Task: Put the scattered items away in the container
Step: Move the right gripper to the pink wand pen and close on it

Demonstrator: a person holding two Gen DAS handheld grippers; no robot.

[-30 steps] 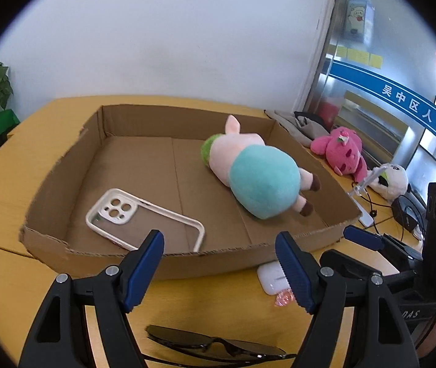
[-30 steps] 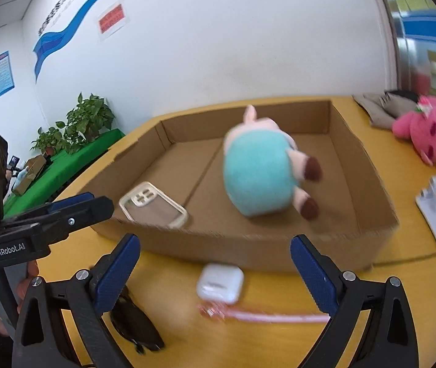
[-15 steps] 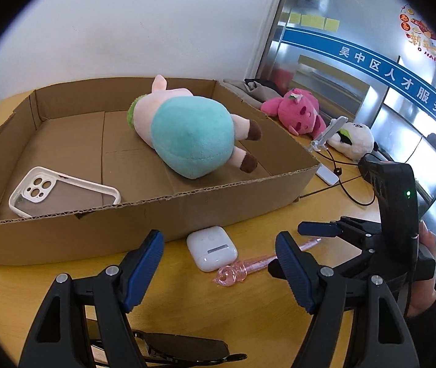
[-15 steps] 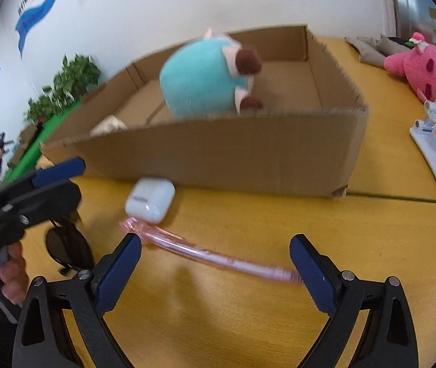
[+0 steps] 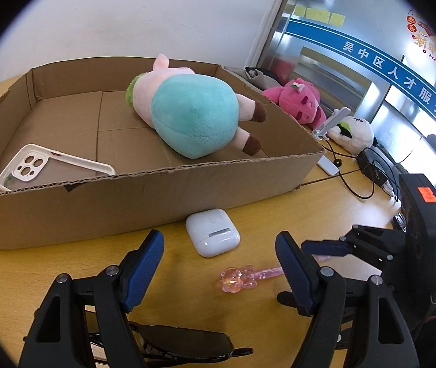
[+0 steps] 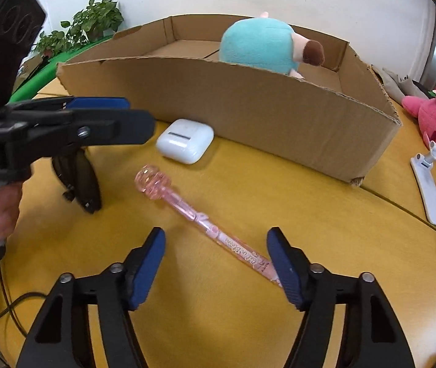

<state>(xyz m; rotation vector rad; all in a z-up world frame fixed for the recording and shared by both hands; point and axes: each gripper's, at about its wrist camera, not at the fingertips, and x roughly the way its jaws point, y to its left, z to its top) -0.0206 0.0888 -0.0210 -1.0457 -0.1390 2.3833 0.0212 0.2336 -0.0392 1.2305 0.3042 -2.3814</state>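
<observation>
While the plush pig [image 5: 193, 116] and phone case [image 5: 49, 165] already lie in the cardboard box [image 5: 125, 196], you have the earbud case [image 5: 213, 233], pink pen [image 6: 205, 224] and sunglasses [image 5: 184, 346] left on the desk [image 6: 325, 230]. Your right gripper [image 6: 218, 263] is closing around the pen, not yet pinching; your left gripper [image 5: 219, 263] hangs open, empty.

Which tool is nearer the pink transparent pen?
Right. The right tool straddles the pink transparent pen, jaws closing, not yet gripping. The left tool hovers near its bear-shaped end.
</observation>
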